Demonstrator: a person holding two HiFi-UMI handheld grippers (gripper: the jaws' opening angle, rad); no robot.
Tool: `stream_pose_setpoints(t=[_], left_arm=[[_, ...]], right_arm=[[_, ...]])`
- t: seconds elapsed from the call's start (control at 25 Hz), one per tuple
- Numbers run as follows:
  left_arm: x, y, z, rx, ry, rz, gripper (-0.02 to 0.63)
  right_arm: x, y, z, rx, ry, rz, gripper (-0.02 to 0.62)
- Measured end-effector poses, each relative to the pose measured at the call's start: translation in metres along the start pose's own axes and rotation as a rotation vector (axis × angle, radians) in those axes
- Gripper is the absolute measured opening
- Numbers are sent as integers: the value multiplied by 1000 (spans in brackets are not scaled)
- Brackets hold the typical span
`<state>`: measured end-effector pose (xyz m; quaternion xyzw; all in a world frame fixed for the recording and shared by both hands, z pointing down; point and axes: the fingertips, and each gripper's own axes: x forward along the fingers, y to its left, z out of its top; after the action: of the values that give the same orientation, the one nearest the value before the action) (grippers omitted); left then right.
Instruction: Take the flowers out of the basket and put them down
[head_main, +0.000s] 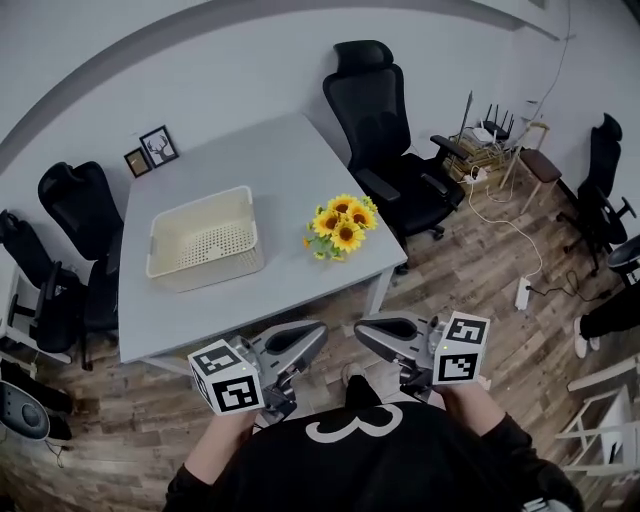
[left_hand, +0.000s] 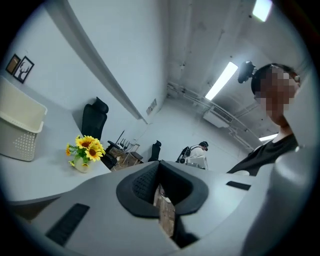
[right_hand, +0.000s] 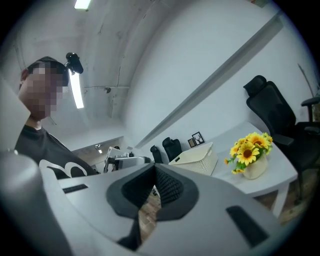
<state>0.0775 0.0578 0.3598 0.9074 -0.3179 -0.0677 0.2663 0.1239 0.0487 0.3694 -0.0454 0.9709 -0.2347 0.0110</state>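
Head view shows left gripper (head_main: 317, 336) and right gripper (head_main: 363, 331) with fingers clenched shut, holding nothing.

Closed tool (right_hand: 154, 172), flowers (right_hand: 248, 149) near basket (right_hand: 196, 158)

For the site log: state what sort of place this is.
Likely an office or meeting room: black high-backed swivel chairs around a pale grey rectangular table, and a white power strip with cables on the wood-plank floor.
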Motion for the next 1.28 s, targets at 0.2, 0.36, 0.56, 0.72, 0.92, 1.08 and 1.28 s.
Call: stream_pose_setpoints(t=[0.2,0.36,0.56,0.72,0.92,1.08,1.28], left_arm=[[-1,-24,-22,95,37,-12,12],[0,-32,-30,86,43,-22,12],[1,-37,-38,70,47,-33,12],[-1,-35,-42,65,55,-28,12],[-2,-33,-44,70,62,-28,12],[-1,-29,-45,55,59,-33,12],[0,-22,-41,56,42,-20,12]], right_arm=[[-14,18,-10,-31,-33,-38,8],[-25,28,-17,-54,-43,-54,6],[-29,31,-26,-72,-40,-65,7],[-29,29,-32,-53,-43,-64,6],[-28,28,-32,-54,-46,-74,6],[-28,28,-33,-58,-40,-77,6],[-27,26,-34,-57,-32,-84,6]])
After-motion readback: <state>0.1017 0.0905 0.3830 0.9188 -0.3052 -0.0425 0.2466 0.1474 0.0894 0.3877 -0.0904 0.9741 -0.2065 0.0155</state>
